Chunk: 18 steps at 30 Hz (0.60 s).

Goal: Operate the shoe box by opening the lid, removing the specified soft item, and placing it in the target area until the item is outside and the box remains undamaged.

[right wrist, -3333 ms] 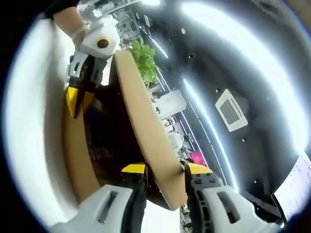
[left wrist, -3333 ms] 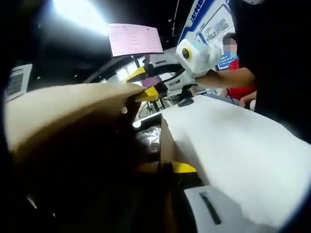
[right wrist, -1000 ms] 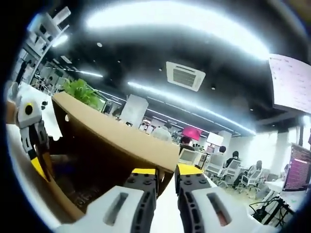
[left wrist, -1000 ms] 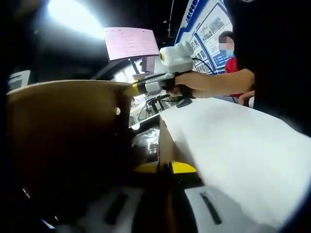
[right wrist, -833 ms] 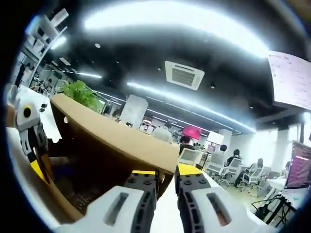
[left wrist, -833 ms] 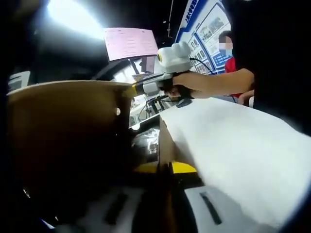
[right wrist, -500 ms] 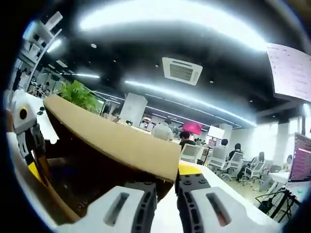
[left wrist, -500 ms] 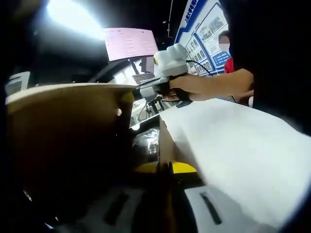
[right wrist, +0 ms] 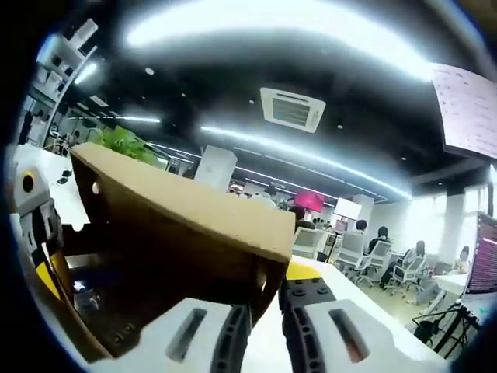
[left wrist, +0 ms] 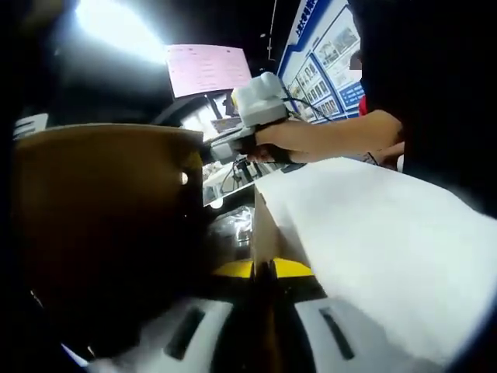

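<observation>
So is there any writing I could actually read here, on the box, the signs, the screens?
Pink sheet: lines of print, too blurred to read.
Blue wall poster: photos and captions, too small to read.
White label at the left edge: blurred, unreadable.
Pink sheet in the right gripper view: print too small to read.
Cardboard lid: no print visible.

One brown cardboard shoe box point(left wrist: 260, 233) sits on one white table point(left wrist: 373, 233), with one raised lid point(right wrist: 178, 210). Two grippers: the left gripper point(left wrist: 262, 270) and right gripper point(right wrist: 264, 299). One pink sheet point(left wrist: 208, 68), one ceiling vent point(right wrist: 293, 109), one green plant point(right wrist: 124, 142).
</observation>
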Tool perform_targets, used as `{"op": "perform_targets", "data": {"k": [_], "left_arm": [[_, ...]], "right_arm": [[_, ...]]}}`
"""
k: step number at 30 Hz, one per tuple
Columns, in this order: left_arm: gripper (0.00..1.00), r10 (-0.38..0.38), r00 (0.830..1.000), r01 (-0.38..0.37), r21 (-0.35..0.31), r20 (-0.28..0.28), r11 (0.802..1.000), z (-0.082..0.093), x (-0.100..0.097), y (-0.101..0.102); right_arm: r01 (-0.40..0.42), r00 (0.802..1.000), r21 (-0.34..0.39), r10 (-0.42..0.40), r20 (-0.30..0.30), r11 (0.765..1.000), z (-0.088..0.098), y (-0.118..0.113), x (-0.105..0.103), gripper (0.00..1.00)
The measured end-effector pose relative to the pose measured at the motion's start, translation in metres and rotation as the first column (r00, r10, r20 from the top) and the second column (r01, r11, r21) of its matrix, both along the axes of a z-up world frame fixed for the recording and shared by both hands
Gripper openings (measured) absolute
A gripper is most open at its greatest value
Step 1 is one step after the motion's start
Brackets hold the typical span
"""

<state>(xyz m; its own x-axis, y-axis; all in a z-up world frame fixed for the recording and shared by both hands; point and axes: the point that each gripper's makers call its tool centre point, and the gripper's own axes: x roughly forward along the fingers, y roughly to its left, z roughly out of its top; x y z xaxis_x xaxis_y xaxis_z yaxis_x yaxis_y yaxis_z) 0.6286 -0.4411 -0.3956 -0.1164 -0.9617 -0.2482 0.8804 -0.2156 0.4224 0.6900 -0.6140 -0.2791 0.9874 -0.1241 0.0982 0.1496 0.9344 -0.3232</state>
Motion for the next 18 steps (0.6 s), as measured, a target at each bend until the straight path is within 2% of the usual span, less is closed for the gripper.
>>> {"op": "perform_targets", "data": {"k": [16,18], "left_arm": [[0.06,0.001,1.000,-0.001,-0.002,-0.001,1.000,0.001,0.000,-0.001],[0.06,0.001,1.000,-0.001,-0.002,-0.001,1.000,0.001,0.000,-0.001]], "right_arm": [[0.004,0.999,0.051,-0.002,-0.044,0.999,-0.012,-0.008,0.018,0.06],[0.010,0.998,0.051,-0.007,-0.068,0.999,-0.016,-0.010,0.024,0.05]]}}
